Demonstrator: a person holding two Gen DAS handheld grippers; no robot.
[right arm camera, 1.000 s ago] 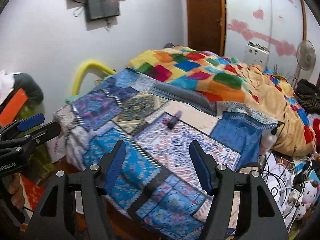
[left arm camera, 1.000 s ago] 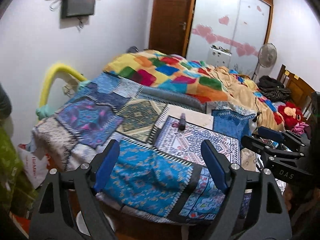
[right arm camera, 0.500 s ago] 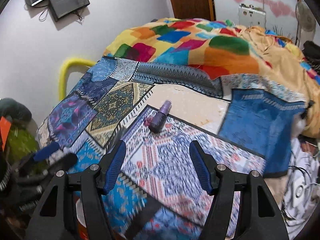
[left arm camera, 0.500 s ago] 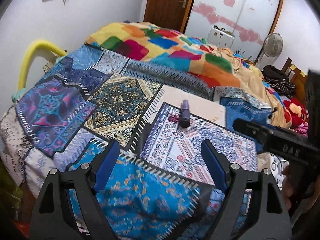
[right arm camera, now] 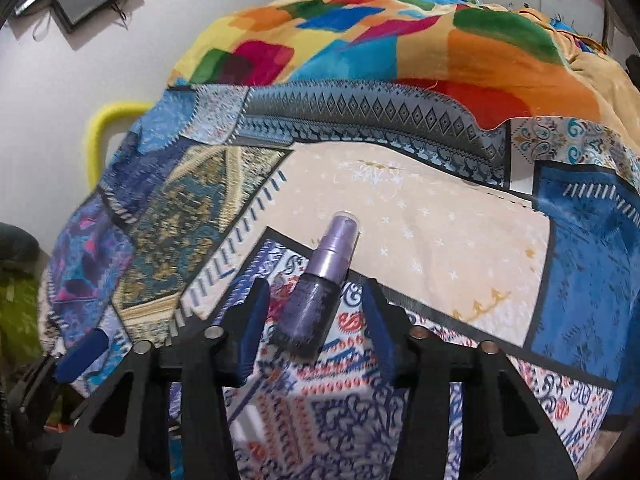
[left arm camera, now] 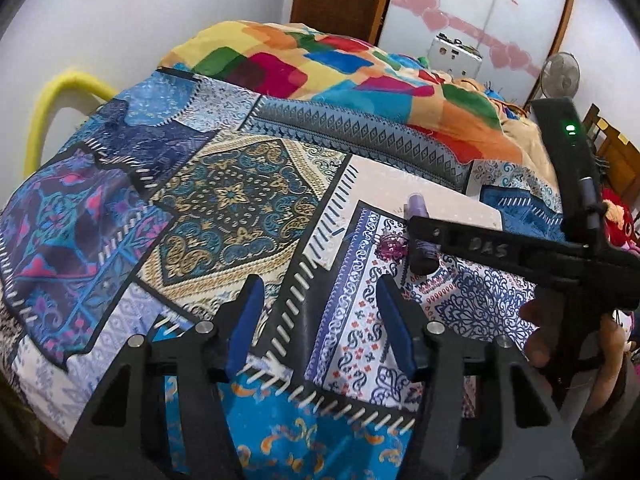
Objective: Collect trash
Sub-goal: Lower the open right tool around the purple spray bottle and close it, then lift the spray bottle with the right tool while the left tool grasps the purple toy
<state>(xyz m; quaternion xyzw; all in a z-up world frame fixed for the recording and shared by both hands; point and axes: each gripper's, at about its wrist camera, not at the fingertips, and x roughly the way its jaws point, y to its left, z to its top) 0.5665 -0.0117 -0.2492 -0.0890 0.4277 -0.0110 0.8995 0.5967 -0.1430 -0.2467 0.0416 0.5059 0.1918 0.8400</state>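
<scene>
Here the right gripper (right arm camera: 314, 320), jaws closing without touching, straddles a small cylindrical purple spray bottle (right arm camera: 316, 300) lying on the patchwork quilt (right arm camera: 440, 240); the left gripper (left arm camera: 320, 320) closes on nothing.

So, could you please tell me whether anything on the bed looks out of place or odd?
Yes: a small purple spray bottle lies on its side on the patchwork bedspread, with a small pink-purple item beside it. The right gripper is closing around the bottle, pads not yet touching it.
</scene>
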